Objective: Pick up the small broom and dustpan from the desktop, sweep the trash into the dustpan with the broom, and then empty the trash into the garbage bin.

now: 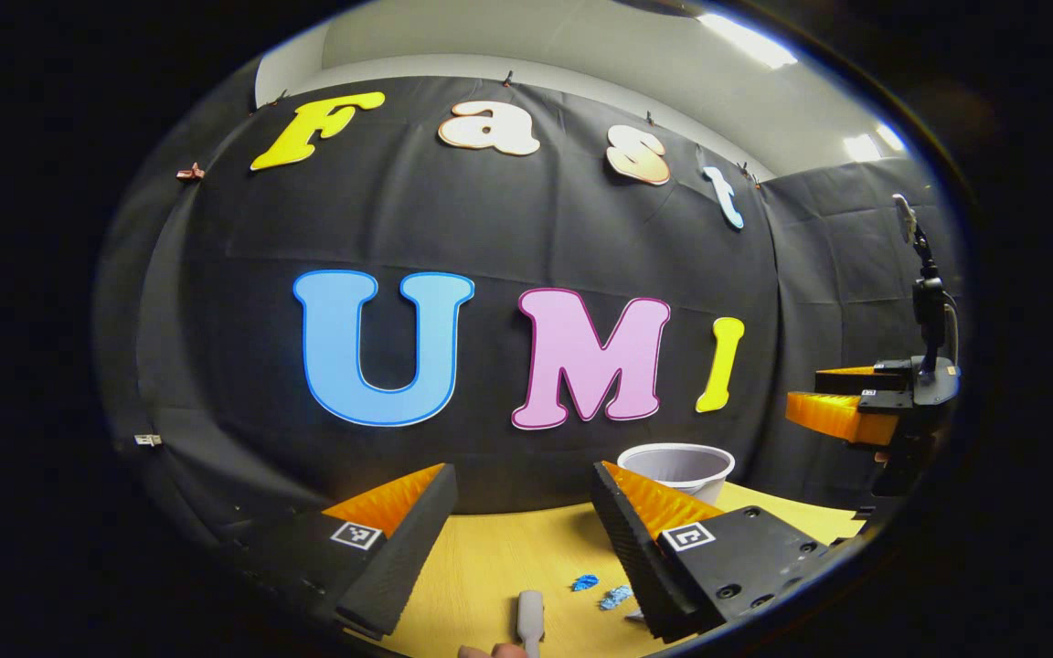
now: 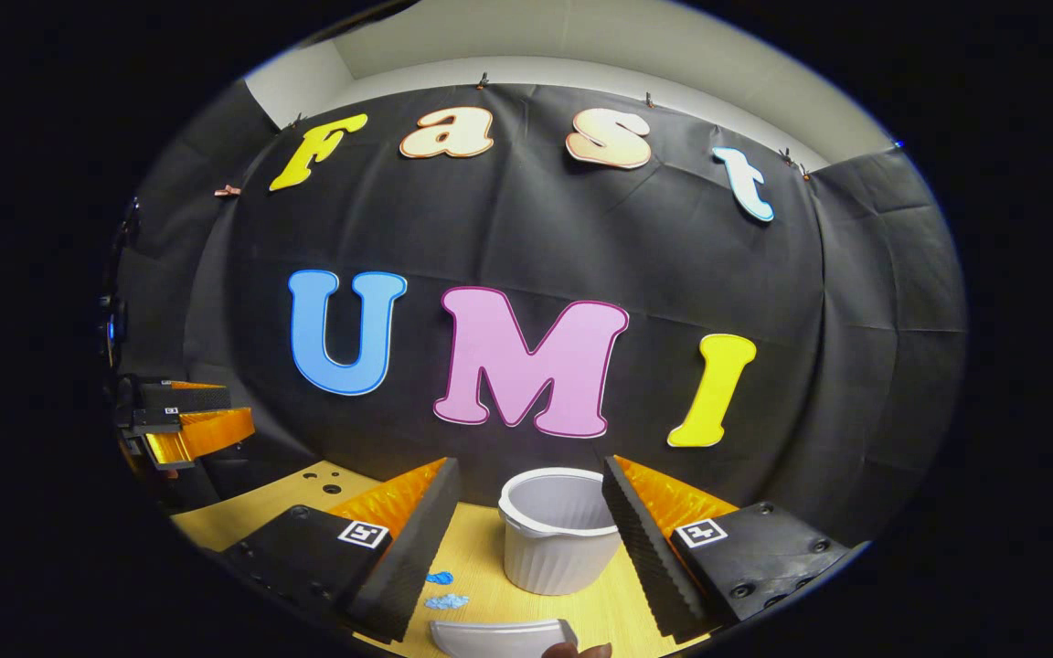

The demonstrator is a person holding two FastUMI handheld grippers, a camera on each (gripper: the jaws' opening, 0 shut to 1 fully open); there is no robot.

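Both grippers, left (image 1: 524, 530) and right (image 2: 526, 525), hover above the desk (image 1: 499, 557) with jaws wide and empty. The broom handle (image 1: 529, 617) lies nearer than the blue scraps (image 1: 604, 591); the dustpan (image 2: 501, 635) lies before the white bin (image 2: 558, 530), which looks empty. Risk: a careless descent scatters the light scraps or tips the bin.

We count two grippers: the left gripper (image 1: 522, 512) and the right gripper (image 2: 531, 512), each with two fingers. On one table (image 2: 481, 557) we count one white garbage bin (image 2: 558, 539), two blue scraps of trash (image 2: 442, 589), one dustpan (image 2: 499, 635) and one white broom handle (image 1: 530, 617).
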